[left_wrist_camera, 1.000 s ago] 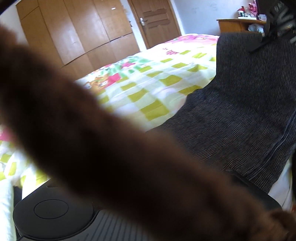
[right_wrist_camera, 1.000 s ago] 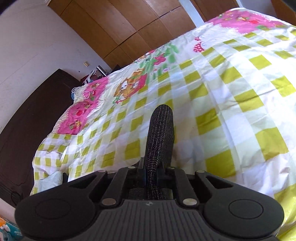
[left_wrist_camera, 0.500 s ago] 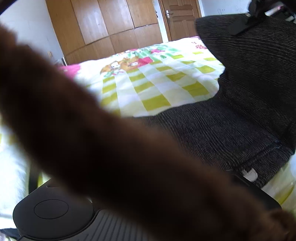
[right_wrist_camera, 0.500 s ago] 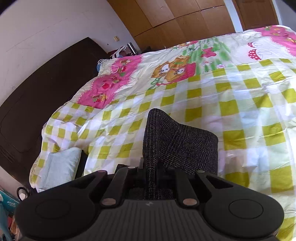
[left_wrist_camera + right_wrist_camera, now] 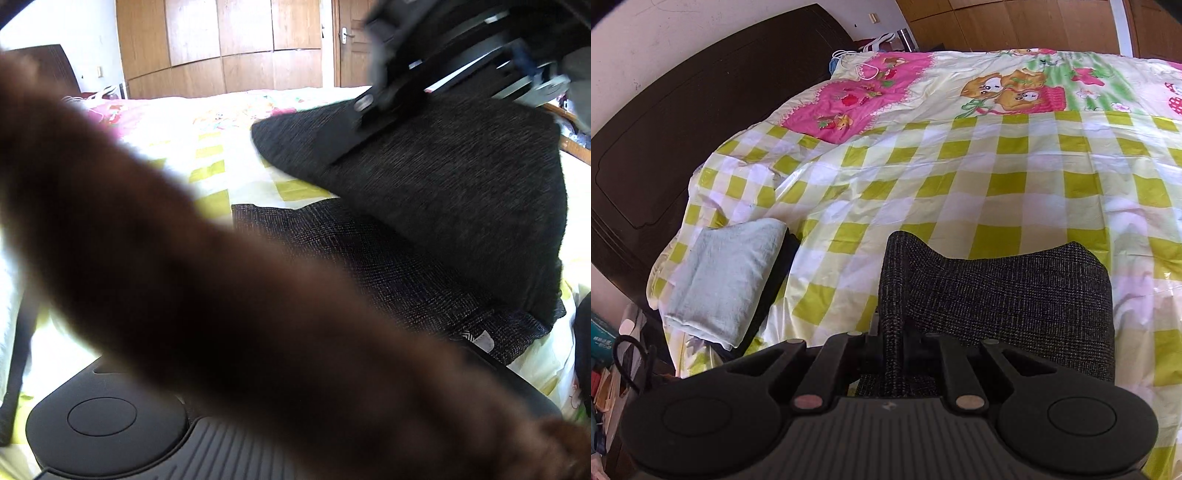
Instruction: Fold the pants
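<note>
The pants (image 5: 369,258) are dark grey woven fabric lying on a yellow-checked bedspread (image 5: 960,177). My right gripper (image 5: 892,332) is shut on an edge of the pants (image 5: 1015,295), whose cloth stands up between its fingers and drapes off to the right. In the left wrist view the right gripper (image 5: 354,125) holds that raised part (image 5: 461,177) above the flat lower layer. A blurred brown furry band (image 5: 184,277) crosses the left wrist view and hides the left fingers. Only the left gripper's black body (image 5: 103,421) shows.
A folded pale towel (image 5: 724,280) lies at the bed's left edge beside a dark headboard (image 5: 665,147). Wooden wardrobes (image 5: 221,44) and a door (image 5: 351,37) stand beyond the bed. Clutter (image 5: 605,350) sits on the floor at the left.
The right gripper has carried its end of the pants across toward the headboard side, so the raised cloth now hangs over the lower layer. Both views have swung toward the headboard.
</note>
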Demonstrator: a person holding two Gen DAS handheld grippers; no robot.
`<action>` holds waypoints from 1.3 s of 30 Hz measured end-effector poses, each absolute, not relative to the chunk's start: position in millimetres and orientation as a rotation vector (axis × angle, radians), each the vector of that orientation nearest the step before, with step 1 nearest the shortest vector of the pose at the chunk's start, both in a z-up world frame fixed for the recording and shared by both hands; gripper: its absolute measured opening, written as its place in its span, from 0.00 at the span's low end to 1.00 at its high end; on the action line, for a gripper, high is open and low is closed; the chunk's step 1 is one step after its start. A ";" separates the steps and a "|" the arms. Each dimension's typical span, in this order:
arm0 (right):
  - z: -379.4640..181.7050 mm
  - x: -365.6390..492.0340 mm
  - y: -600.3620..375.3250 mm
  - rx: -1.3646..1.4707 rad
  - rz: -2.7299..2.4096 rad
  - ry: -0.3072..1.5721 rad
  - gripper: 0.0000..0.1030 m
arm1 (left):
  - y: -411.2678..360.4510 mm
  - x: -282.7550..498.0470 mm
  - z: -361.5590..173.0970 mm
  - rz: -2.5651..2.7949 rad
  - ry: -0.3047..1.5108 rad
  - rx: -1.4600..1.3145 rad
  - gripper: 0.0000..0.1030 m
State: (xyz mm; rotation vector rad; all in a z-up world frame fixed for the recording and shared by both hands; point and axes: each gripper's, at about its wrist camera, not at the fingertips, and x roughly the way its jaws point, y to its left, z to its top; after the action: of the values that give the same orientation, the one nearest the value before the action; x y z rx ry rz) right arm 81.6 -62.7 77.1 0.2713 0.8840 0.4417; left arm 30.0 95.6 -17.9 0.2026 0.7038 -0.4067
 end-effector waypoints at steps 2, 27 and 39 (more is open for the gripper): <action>70.6 85.2 -55.8 0.274 0.431 0.898 0.26 | 96.7 29.0 -18.2 -0.418 0.702 0.197 0.62; 32.9 100.1 -16.0 0.273 0.359 0.979 0.26 | 110.9 33.2 -21.0 -0.437 0.698 0.153 0.60; 25.0 104.5 -16.7 0.310 0.387 1.004 0.33 | 109.5 41.1 -21.9 -0.426 0.713 0.156 0.61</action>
State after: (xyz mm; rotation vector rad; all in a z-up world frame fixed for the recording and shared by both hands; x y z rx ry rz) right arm 104.5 -16.7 25.0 0.3096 1.0041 0.3865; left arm 41.1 109.5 -21.9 0.1561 0.7129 -0.4261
